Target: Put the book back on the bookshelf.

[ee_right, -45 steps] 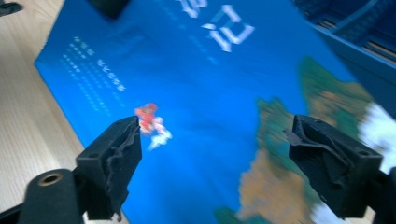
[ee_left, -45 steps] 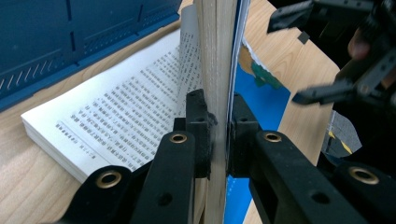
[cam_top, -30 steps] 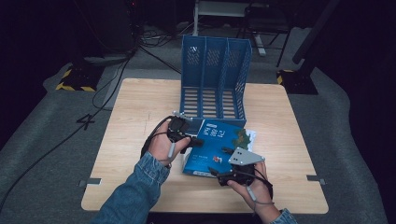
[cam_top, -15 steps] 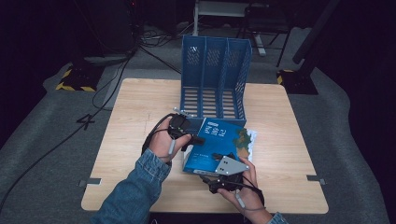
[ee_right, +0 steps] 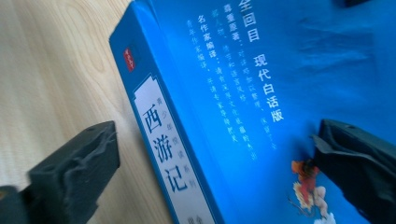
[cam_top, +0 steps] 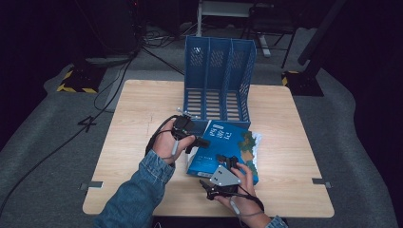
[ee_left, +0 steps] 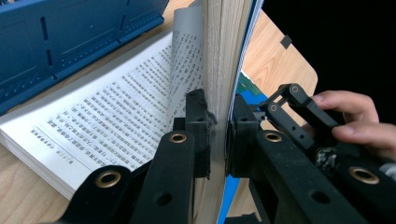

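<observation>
A thick blue book [cam_top: 230, 142] lies on the wooden table [cam_top: 142, 109] in front of a blue file rack [cam_top: 218, 76]. My left gripper [cam_top: 202, 141] is at its left edge, shut on the lifted cover and a wad of pages [ee_left: 224, 56]. These stand upright while printed pages [ee_left: 107, 116] lie flat beside them. In the left gripper view the jaws [ee_left: 217, 112] pinch that wad. My right gripper [cam_top: 214, 170] is at the book's near left corner. It is open [ee_right: 215, 163], one jaw over the table and one over the cover, with the white-labelled spine [ee_right: 163, 140] between them.
The file rack [ee_left: 70, 32] has three upright compartments and stands just behind the book. Bare wood [ee_right: 56, 70] lies left of the spine. Cables and dark stands sit on the floor beyond the table's far edge.
My right gripper has moved left and toward the table's near edge, from over the cover to the book's near left corner. The left gripper has kept its hold in place.
</observation>
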`<move>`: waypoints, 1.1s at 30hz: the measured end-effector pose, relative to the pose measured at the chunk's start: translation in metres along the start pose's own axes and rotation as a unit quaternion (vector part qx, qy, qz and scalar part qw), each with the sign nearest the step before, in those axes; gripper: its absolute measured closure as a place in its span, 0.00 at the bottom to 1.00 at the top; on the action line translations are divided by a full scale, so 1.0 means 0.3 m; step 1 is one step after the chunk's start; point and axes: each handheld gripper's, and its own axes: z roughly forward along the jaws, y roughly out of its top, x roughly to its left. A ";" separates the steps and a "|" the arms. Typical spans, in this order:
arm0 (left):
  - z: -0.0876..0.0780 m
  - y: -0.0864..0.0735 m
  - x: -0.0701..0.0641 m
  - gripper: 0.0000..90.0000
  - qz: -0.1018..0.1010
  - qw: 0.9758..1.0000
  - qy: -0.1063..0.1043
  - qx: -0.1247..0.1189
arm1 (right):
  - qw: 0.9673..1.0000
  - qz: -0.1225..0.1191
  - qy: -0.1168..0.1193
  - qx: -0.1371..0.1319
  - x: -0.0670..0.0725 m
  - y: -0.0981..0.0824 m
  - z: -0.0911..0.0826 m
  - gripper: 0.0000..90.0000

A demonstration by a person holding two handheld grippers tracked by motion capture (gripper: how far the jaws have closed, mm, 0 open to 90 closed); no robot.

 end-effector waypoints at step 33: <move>0.035 -0.036 0.048 0.90 -0.042 0.999 0.000 0.017 | 0.986 -0.084 -0.133 0.051 0.059 -0.029 0.129 0.00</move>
